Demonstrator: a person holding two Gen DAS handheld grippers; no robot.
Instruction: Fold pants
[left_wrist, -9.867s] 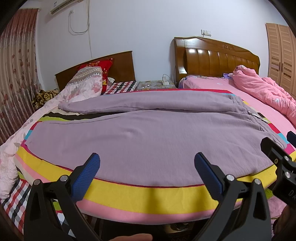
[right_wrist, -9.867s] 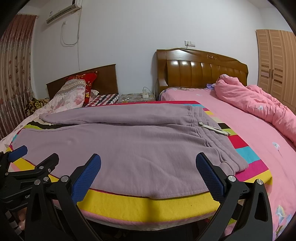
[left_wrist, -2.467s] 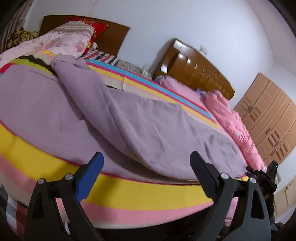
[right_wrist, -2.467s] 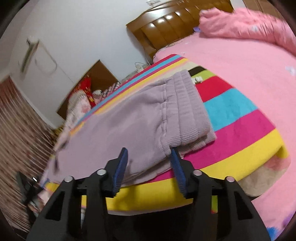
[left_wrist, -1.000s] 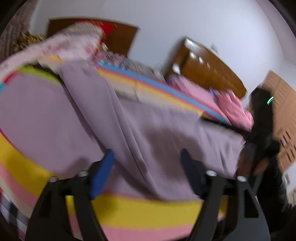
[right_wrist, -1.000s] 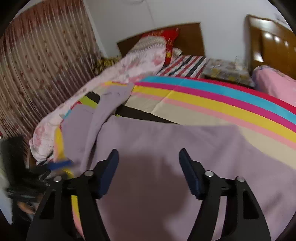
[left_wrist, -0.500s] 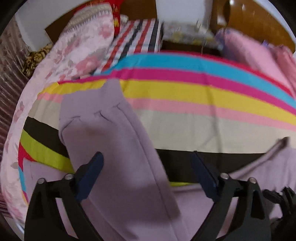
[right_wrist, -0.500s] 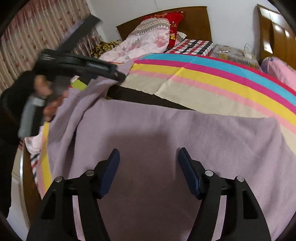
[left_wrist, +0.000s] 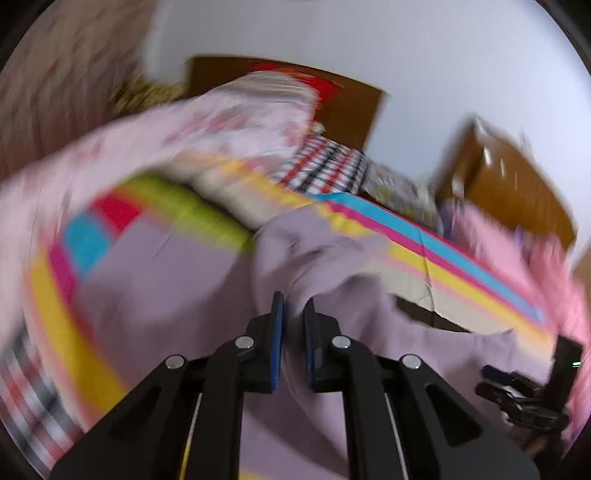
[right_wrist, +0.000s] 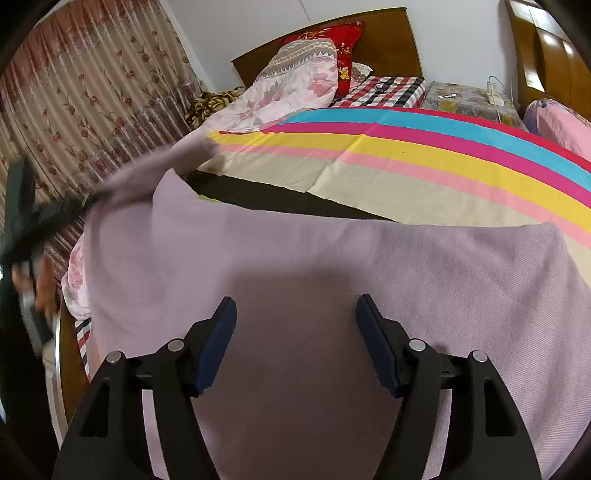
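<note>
My left gripper (left_wrist: 293, 314) has just clamped onto a pant leg of the lilac pants (right_wrist: 314, 266) spread over the striped bedspread (right_wrist: 424, 158); my right gripper (right_wrist: 295, 317) hovers agape above them.

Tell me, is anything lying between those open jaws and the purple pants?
Nothing visible does. The right gripper hangs open directly over the flat pants, with only bare fabric ahead. The left gripper is already shut on a pant leg.
</note>
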